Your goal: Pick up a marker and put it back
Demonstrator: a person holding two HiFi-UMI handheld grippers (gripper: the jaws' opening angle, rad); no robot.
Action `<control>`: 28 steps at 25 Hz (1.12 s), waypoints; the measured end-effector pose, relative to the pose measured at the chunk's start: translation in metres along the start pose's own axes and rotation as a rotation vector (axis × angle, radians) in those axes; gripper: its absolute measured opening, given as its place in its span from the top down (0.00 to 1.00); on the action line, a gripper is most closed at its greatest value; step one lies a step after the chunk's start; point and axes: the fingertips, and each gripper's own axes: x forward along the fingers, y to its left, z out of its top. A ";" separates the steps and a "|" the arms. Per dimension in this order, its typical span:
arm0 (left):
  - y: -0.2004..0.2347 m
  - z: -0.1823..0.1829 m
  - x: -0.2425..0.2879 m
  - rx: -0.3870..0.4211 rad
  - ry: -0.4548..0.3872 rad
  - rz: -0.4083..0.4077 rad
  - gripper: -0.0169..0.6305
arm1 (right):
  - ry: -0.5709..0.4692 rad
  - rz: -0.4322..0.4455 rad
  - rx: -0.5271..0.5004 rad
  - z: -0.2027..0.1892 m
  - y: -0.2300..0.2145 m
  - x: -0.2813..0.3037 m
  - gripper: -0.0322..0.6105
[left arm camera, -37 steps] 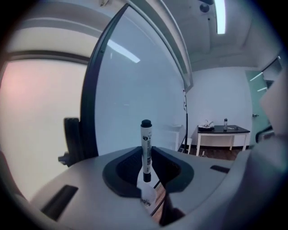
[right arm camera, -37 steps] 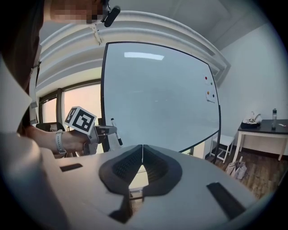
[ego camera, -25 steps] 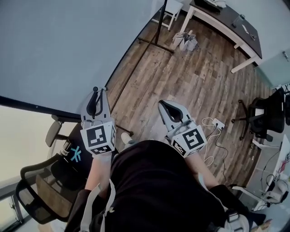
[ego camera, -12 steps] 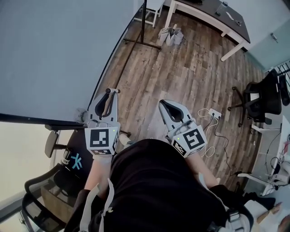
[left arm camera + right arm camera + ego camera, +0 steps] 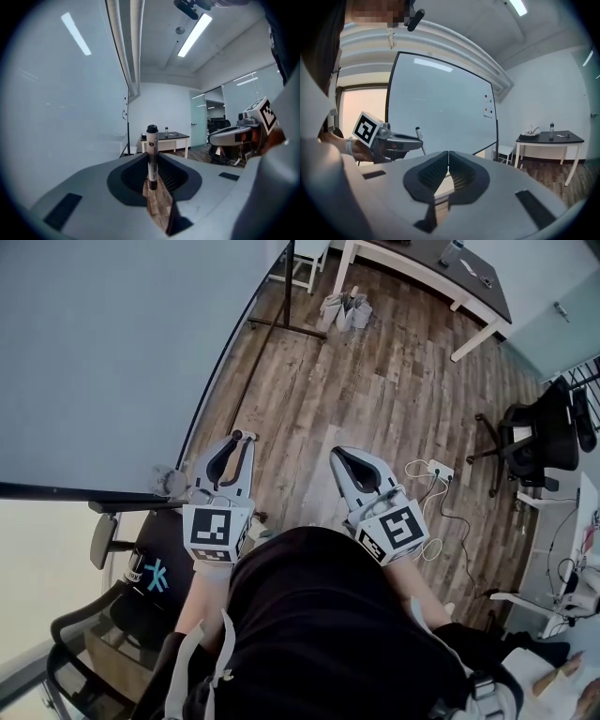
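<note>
Jaws of left gripper (image 5: 150, 160) clamp marker (image 5: 152, 146), end-on overhead.

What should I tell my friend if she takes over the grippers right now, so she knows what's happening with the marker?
Left gripper: shut on the white marker with a black cap, which stands upright between the jaws.
Right gripper: jaws together, nothing in them.
The large whiteboard with a black frame is on the left, close to the marker.
Done: marker picked up.
Left: put it back. Its resting spot does not show, so check along the board first.
</note>
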 end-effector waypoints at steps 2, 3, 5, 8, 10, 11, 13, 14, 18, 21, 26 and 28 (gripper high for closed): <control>0.004 -0.001 -0.002 -0.004 0.001 0.008 0.87 | 0.002 0.006 0.000 0.000 0.002 0.003 0.92; 0.006 -0.001 -0.003 -0.005 -0.001 0.015 0.86 | 0.004 0.010 0.000 -0.001 0.004 0.004 0.92; 0.011 0.001 -0.006 -0.007 -0.008 0.031 0.86 | 0.008 0.020 -0.002 -0.001 0.006 0.008 0.92; 0.021 0.005 -0.012 -0.006 -0.017 0.069 0.86 | 0.008 0.039 -0.004 0.000 0.010 0.013 0.92; 0.032 0.007 -0.018 -0.002 -0.017 0.107 0.86 | 0.010 0.056 -0.005 0.001 0.014 0.017 0.92; 0.037 0.007 -0.021 -0.001 -0.015 0.127 0.87 | 0.012 0.065 -0.005 0.001 0.016 0.020 0.92; 0.050 0.006 -0.029 -0.004 -0.013 0.166 0.86 | 0.016 0.088 -0.006 0.000 0.023 0.027 0.92; 0.056 0.006 -0.034 -0.007 -0.014 0.186 0.86 | 0.017 0.102 -0.007 0.000 0.027 0.031 0.92; 0.077 0.005 -0.055 -0.003 -0.014 0.265 0.86 | 0.021 0.162 -0.013 0.000 0.046 0.046 0.92; 0.092 0.003 -0.071 0.002 -0.007 0.325 0.86 | 0.023 0.211 -0.019 0.000 0.059 0.057 0.92; 0.116 -0.003 -0.100 -0.018 -0.001 0.422 0.86 | 0.032 0.280 -0.031 0.001 0.080 0.073 0.92; 0.124 -0.006 -0.112 -0.026 0.003 0.456 0.86 | 0.036 0.306 -0.037 0.000 0.089 0.079 0.92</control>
